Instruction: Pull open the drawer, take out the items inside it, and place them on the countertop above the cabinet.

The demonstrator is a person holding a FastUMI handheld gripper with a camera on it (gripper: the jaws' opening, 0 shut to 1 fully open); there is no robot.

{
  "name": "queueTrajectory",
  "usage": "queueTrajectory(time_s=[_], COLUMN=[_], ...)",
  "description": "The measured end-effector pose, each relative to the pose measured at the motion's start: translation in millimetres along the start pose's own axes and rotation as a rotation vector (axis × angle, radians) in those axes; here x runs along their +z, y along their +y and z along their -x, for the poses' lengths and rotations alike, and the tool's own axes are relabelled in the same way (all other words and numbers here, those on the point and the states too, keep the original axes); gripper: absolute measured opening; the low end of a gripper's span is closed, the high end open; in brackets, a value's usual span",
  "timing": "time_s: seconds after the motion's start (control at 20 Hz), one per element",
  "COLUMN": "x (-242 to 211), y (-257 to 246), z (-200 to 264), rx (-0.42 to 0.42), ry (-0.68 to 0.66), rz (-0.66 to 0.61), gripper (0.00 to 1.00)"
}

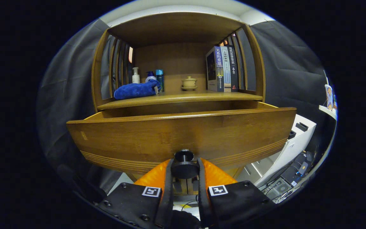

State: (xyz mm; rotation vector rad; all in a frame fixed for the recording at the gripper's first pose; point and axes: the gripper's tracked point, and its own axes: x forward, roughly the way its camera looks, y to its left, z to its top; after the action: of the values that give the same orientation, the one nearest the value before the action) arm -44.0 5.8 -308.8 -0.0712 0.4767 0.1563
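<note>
Tongs [184,167] clamped on knob [184,165]; drawer [183,133] is out. Judging: pull straight toward 6 o'clock, level, no twist.

Dim, sharp centre, fisheye-bent edges

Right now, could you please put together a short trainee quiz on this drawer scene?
1. True or false: the drawer is pulled out.
2. What are the tongs shut on? A) the towel B) the knob C) a book
3. Fill in: on the shelf, the cup stands between the towel and the ____.

Key: 1 true; 2 B, the knob; 3 books.
</note>
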Motion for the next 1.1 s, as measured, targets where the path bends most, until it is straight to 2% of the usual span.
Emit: queueTrajectory(time_s=[0.35, 0.6, 0.65, 0.75, 0.9, 1.1], x=[-11, -11, -12, -6, 13, 61], y=[0, 0, 0, -3, -5, -6], z=[22, 22, 22, 23, 28, 49], rx=[-0.008, -0.007, -0.011, -0.03, -0.044, -0.054], ry=[0.015, 0.008, 0.017, 0.015, -0.012, -0.08], rz=[-0.02, -0.044, -0.047, -0.067, -0.068, -0.082], gripper=[0.41, 0.42, 0.44, 0.53, 1.0, 0.99])
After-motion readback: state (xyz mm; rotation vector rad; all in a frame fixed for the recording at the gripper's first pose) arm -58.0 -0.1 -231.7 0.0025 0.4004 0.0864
